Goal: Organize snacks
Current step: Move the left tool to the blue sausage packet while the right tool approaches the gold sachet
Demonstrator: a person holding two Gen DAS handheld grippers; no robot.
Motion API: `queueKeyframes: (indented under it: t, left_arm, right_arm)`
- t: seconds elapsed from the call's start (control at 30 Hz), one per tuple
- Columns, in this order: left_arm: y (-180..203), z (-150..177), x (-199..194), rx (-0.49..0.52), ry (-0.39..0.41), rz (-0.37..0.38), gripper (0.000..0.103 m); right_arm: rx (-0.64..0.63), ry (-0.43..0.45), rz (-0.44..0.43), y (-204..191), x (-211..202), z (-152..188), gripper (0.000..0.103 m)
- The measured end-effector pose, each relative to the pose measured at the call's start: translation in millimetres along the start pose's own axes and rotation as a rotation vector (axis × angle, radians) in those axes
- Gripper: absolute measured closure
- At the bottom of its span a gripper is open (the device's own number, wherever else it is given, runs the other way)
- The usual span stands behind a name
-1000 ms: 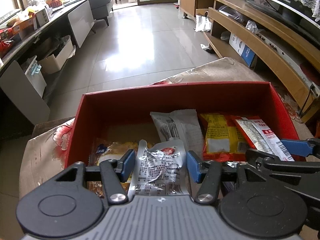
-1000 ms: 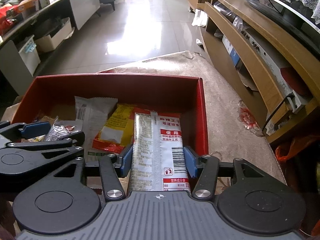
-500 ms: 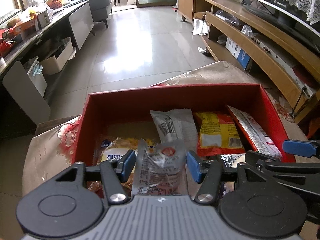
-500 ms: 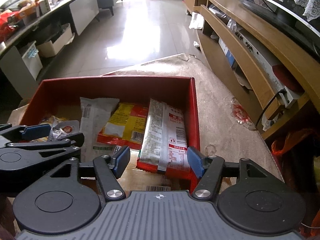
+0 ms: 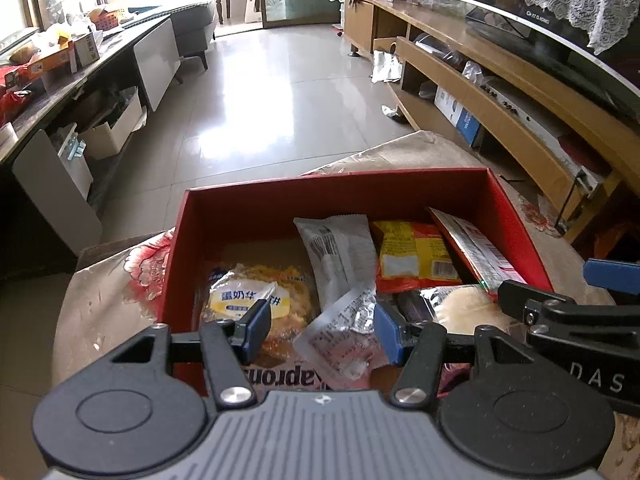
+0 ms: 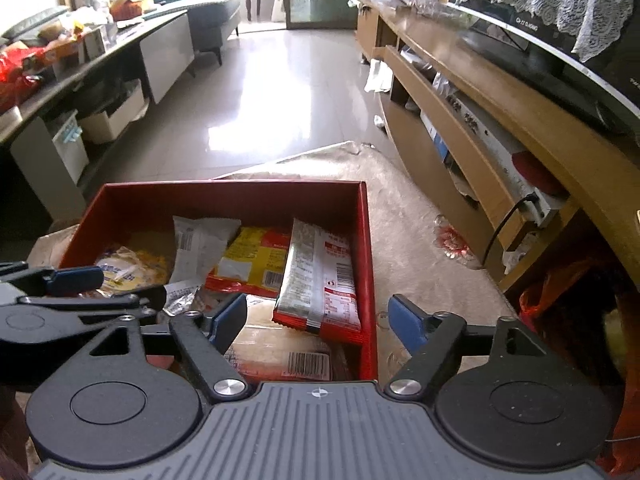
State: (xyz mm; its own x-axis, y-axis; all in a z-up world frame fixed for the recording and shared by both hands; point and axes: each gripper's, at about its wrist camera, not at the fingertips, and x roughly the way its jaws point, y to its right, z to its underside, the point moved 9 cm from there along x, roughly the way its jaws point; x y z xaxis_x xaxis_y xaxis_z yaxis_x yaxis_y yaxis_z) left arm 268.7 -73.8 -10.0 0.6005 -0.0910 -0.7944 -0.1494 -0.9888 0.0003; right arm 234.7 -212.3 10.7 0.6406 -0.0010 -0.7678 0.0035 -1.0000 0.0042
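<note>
Sitting on a floral-clothed tabletop (image 6: 416, 216), the red box (image 5: 320, 204) holds the snacks.
Glossy tiled floor (image 5: 280, 92) beyond; left gripper (image 5: 320, 330) jaws pinch a silver pouch (image 5: 340, 340), right gripper (image 6: 318, 318) jaws, just opening, stand spread, empty.

Red box (image 6: 368, 248) is showing a yellow-and-red pack (image 6: 252, 260), a silver-and-red pack (image 6: 320, 276), a crinkled silver pouch (image 5: 340, 336); beige cloth (image 5: 104, 300) is wearing red flowers; blue pads (image 6: 404, 320).

floor: glossy pale tile (image 5: 280, 92), window glare | right: long wooden TV cabinet (image 6: 500, 128) (lace-draped screen above) | left: cluttered dark counter (image 5: 60, 84)
</note>
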Motion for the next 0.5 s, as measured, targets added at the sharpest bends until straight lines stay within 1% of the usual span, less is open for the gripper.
queueKeyframes:
  t: [0.33, 0.5]
  left_arm:
    - [-0.5, 6.1, -12.9, -0.004, 0.010, 0.012, 0.046]
    - [-1.5, 17.2, -24.2, 0.008, 0.014, 0.033, 0.046]
  right_arm:
    - [-0.002, 0.006, -0.007, -1.6, -12.0, 9.1, 0.019]
    - [-0.016, 0.001, -0.013, -5.1, -20.2, 18.1, 0.019]
